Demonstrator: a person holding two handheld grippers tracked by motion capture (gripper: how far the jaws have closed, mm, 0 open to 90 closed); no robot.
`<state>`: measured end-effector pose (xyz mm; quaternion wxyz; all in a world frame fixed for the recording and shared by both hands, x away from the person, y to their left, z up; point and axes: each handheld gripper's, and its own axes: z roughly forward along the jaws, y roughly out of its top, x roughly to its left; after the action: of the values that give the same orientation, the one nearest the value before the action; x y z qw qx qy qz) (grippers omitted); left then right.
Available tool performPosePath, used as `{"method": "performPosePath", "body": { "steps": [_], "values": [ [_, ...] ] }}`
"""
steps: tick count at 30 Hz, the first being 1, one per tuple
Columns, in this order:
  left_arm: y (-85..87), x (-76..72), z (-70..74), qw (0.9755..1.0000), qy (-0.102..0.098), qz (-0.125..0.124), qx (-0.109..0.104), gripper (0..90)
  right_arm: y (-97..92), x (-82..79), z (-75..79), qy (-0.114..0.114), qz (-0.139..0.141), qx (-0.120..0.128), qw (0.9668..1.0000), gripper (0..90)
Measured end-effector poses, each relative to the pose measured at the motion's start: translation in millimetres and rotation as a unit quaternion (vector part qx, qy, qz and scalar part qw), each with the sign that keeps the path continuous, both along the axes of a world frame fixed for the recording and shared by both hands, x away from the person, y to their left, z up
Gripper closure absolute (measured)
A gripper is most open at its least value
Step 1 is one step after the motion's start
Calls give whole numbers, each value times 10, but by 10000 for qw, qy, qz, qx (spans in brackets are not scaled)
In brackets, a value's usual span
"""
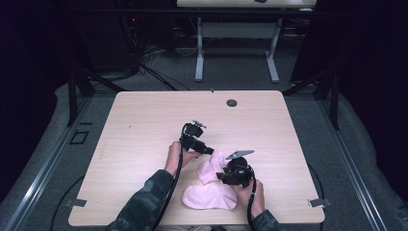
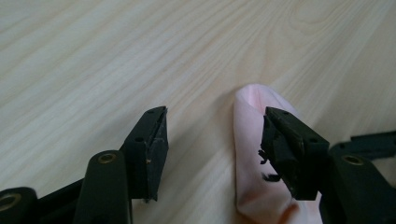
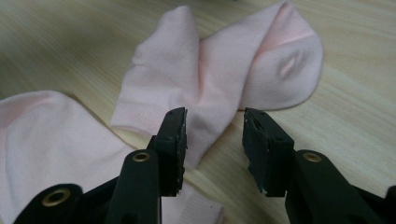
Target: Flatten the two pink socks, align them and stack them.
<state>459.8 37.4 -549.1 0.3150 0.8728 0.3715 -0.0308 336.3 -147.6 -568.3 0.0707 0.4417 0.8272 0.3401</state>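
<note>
Just pink socks on table

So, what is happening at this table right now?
A person works on two pink socks on a wooden table with a gripper in each hand. The left gripper has open jaws at the tip of the folded sock. The right gripper hovers open over its middle. The other sock lies flat beside it. Neither is gripped.
</note>
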Motion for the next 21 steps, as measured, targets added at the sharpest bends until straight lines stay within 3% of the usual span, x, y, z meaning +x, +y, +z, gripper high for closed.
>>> {"method": "performPosePath", "body": {
  "steps": [2,6,11,14,18,21],
  "values": [
    [-97,59,-56,9998,138,-109,-53,430,15,-6,-6,-11,11,-18,10000,612],
    [-209,81,-115,9995,200,-237,-3,509,40,-7,-21,15,64,-69,10000,665],
    [-244,85,-131,9993,278,-260,44,732,44,-14,-34,-5,124,-21,9999,763],
    [-250,52,-141,9993,219,-299,92,865,50,-19,-41,-22,140,55,9999,828],
    [-180,-3,-73,9997,0,-219,73,879,19,-6,-19,0,186,101,9998,866],
    [-50,-66,66,9998,-184,-55,-28,880,-22,-17,29,-82,131,136,9998,871]
  ]
}}
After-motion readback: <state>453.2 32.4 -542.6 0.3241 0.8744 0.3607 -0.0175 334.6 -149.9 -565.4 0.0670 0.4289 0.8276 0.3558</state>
